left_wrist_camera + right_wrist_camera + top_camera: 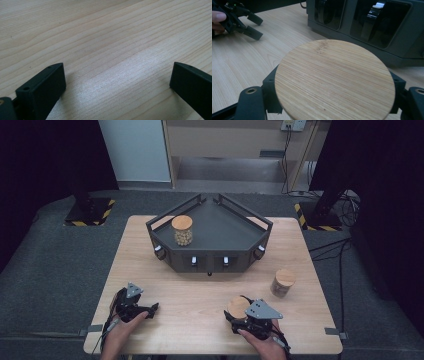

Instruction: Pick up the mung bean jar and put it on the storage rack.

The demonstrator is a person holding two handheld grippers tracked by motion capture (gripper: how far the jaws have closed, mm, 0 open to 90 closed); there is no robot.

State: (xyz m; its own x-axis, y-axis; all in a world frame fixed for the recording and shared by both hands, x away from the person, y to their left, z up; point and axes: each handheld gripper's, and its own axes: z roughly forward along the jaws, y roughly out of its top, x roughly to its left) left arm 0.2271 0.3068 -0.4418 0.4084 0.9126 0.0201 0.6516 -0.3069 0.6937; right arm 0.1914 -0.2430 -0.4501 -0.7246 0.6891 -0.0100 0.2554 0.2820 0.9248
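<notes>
1. Right gripper (239,312) clamped on a round glass jar with a flat bamboo lid (238,307); jaws pressed against both sides just under the lid (334,80) in the right gripper view. Jar contents hidden beneath the lid.
2. Held jar located at the near right of the pale wooden table (200,290), directly ahead of the right hand (262,342).
3. Left gripper (150,309) resting on the table well to the left of the right gripper, jaws spread wide apart with bare wood between them in the left gripper view.
4. Second bamboo-lidded glass jar with dark contents (283,283) standing on the table, beyond and to the right of the right gripper, apart from it.
5. Dark grey angular metal tray with a railed rim (235,232) set farther ahead, between and beyond both grippers.
6. Third bamboo-lidded glass jar (182,230) upright inside the tray at its left side, filled with small pale round pieces.
</notes>
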